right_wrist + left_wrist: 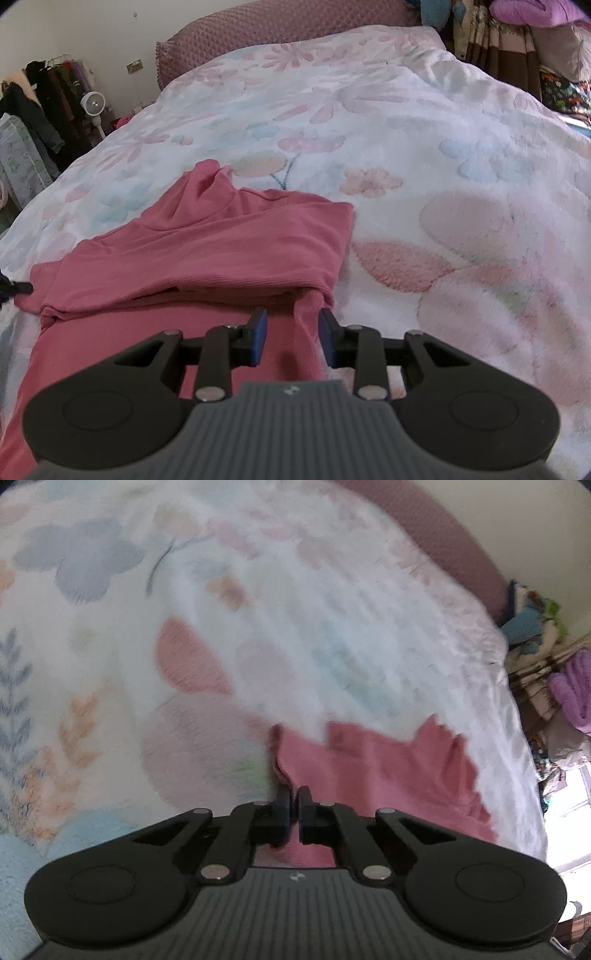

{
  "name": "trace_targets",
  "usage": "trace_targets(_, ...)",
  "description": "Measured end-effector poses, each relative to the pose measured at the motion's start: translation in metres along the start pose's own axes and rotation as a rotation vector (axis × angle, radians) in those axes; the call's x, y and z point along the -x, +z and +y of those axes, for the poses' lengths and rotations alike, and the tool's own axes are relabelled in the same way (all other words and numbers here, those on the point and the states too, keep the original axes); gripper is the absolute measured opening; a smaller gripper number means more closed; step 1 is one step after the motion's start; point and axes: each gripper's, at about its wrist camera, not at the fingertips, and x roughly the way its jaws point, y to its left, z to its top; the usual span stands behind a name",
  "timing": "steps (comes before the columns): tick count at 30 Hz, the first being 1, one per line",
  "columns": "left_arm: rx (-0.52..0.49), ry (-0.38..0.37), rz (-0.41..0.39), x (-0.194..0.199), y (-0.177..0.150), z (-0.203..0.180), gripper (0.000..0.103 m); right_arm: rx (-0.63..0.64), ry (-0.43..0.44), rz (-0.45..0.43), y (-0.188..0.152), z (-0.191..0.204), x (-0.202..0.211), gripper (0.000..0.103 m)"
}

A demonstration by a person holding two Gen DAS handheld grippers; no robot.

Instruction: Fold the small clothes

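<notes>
A small pink ribbed top [207,243] lies on a floral bed blanket [406,147], its upper part folded over the lower part. My right gripper [291,325] is open, its blue pads [260,325] standing either side of a raised fold at the garment's right edge. My left gripper [293,797] is shut on the pink top's [388,771] edge; that view is motion-blurred. The left gripper's tip shows at the far left of the right wrist view [16,288], at the garment's left corner.
A mauve headboard [280,26] stands behind the bed. Hanging dark clothes [44,99] and a small white fan [94,103] are left of the bed. A pile of bedding and a purple cloth [535,11] sits at the right. The bed edge [517,709] drops off.
</notes>
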Motion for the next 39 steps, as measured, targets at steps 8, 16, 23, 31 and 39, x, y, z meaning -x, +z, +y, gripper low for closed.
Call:
trace_targets(8, -0.314, -0.004, -0.006, 0.011, 0.007, -0.103, 0.003, 0.001, 0.018, -0.022, -0.002, 0.003, 0.007, 0.028)
trace_targets(16, -0.418, 0.039, 0.166, -0.065, -0.02, -0.157, 0.003, -0.031, 0.029, -0.041, -0.005, -0.002, 0.015, 0.028)
trace_targets(23, -0.245, -0.068, 0.281, -0.07, -0.019, -0.133, 0.029, 0.0, 0.021, -0.046, -0.005, -0.001, 0.019, 0.028)
trace_targets(31, -0.266, -0.041, 0.198, -0.032, -0.001, -0.107, 0.033, -0.003, 0.129, -0.041, 0.016, 0.026, 0.008, 0.028)
trace_targets(39, -0.591, 0.092, 0.274, -0.049, -0.045, -0.112, 0.024, 0.085, 0.239, 0.065, 0.029, 0.103, -0.047, 0.022)
